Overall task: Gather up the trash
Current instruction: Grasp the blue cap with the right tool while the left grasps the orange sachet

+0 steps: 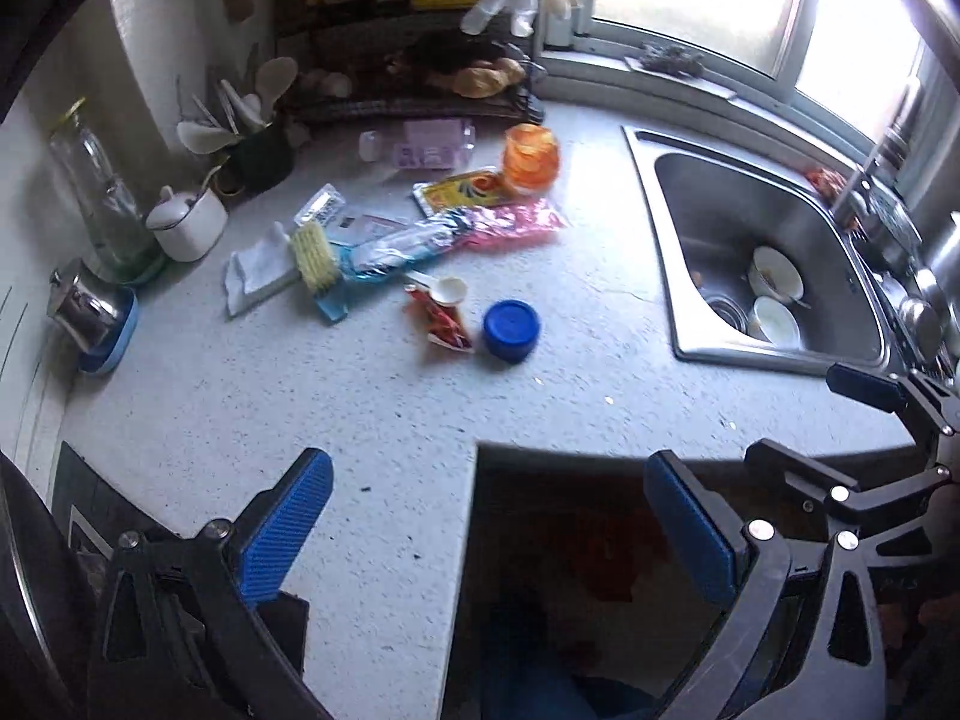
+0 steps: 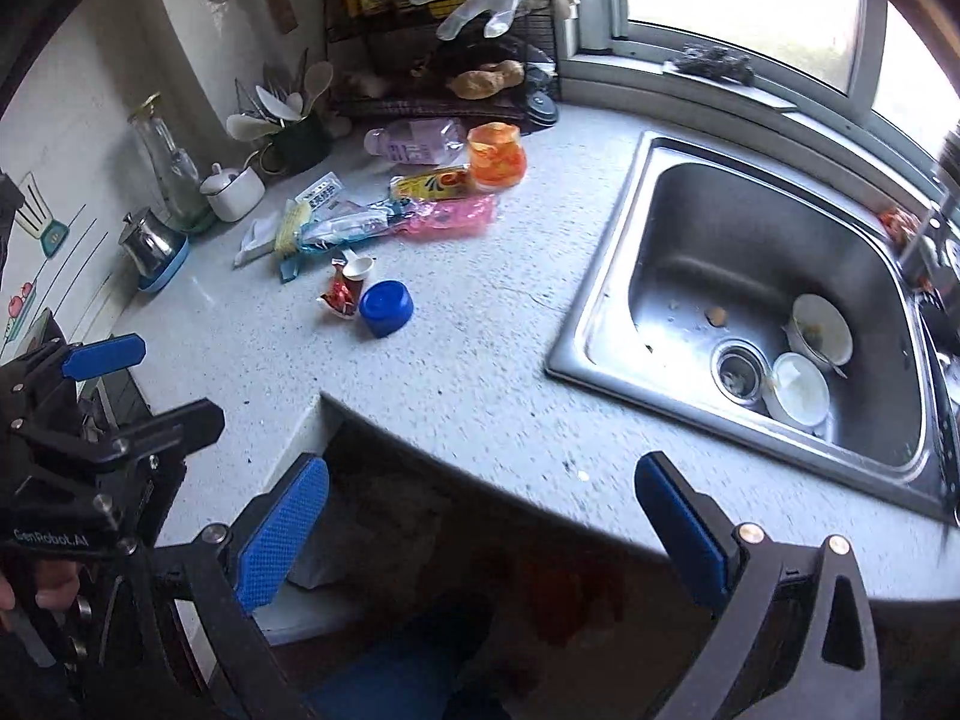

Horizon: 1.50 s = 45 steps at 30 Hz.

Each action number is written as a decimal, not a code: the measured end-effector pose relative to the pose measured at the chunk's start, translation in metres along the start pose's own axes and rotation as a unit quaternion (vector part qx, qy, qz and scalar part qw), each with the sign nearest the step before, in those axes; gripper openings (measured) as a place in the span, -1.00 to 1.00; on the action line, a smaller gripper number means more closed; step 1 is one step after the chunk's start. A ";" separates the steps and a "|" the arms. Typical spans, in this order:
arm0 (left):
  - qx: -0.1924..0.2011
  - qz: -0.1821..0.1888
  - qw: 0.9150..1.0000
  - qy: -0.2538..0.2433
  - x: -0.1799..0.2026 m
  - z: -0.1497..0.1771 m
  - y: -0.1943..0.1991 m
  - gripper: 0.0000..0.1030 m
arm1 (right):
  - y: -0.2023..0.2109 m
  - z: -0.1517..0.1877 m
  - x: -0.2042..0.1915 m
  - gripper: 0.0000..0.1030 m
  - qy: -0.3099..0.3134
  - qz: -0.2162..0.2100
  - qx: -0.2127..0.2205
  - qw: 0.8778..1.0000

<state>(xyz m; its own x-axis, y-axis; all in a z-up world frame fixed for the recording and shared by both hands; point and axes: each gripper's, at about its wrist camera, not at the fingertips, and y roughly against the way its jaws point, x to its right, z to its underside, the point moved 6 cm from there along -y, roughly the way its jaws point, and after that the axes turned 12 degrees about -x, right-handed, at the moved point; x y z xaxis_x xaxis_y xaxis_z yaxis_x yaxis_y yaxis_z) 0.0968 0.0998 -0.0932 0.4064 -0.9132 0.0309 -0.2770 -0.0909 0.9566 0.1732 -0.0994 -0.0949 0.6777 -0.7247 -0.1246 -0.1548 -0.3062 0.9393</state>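
Both tongs were held wide apart and empty: the left gripper (image 1: 489, 525) hung over the near edge of the bench, where the edge makes an inner corner, and the right gripper (image 2: 480, 528) stood just beside it, over the near edge in front of the sink (image 2: 600, 324). The bench (image 1: 360, 420) was pale speckled stone, and the trash lay in a loose heap toward its back, left of the sink and well apart from both tools. Nearest to the tongs was a blue cap (image 1: 511, 330), and touching it on the left a crumpled red sachet (image 1: 441, 321) with a small white spoon (image 1: 441, 289) lying partly on it. Farther back I saw a silver-blue wrapper (image 1: 408, 246) lying across a pink wrapper (image 1: 516, 222), a yellow packet (image 1: 462, 189), an orange plastic cup (image 1: 531, 159) standing upright, and a flattened clear bottle (image 1: 420, 144) near the rack at the back. I judged all of this to be very light. The wrappers looked thin, soft and a little slippery, so a raised fold or a free edge seemed the best place to pinch. The cap looked stiff and would best be taken across its sides. The cup seemed thin and easy to crush, so its rim wanted a gentle grip. Two bowls (image 2: 804, 360) lay in the sink.
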 end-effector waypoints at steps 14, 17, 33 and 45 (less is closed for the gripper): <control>-0.088 0.008 0.995 0.051 -0.080 -0.043 -0.091 1.00 | -0.113 -0.096 -0.042 0.98 0.079 -0.018 -0.089 0.993; -0.108 0.014 0.993 0.053 -0.083 -0.046 -0.107 1.00 | -0.130 -0.104 -0.043 0.98 0.091 -0.014 -0.104 0.990; -0.134 0.028 0.990 0.040 -0.079 -0.058 -0.126 1.00 | -0.153 -0.128 -0.070 0.15 0.169 0.019 -0.096 0.981; -0.132 0.066 0.989 0.008 -0.054 -0.072 -0.120 1.00 | -0.136 -0.106 -0.061 -0.18 0.114 -0.015 -0.096 0.989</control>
<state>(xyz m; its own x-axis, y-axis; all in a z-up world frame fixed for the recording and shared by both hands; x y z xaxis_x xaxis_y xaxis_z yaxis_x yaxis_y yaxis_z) 0.1707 0.1884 -0.1890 0.3960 -0.9037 0.1626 -0.0929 0.1367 0.9862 0.2285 0.0518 -0.1810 0.8279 -0.5521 -0.0990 -0.0076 -0.1877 0.9822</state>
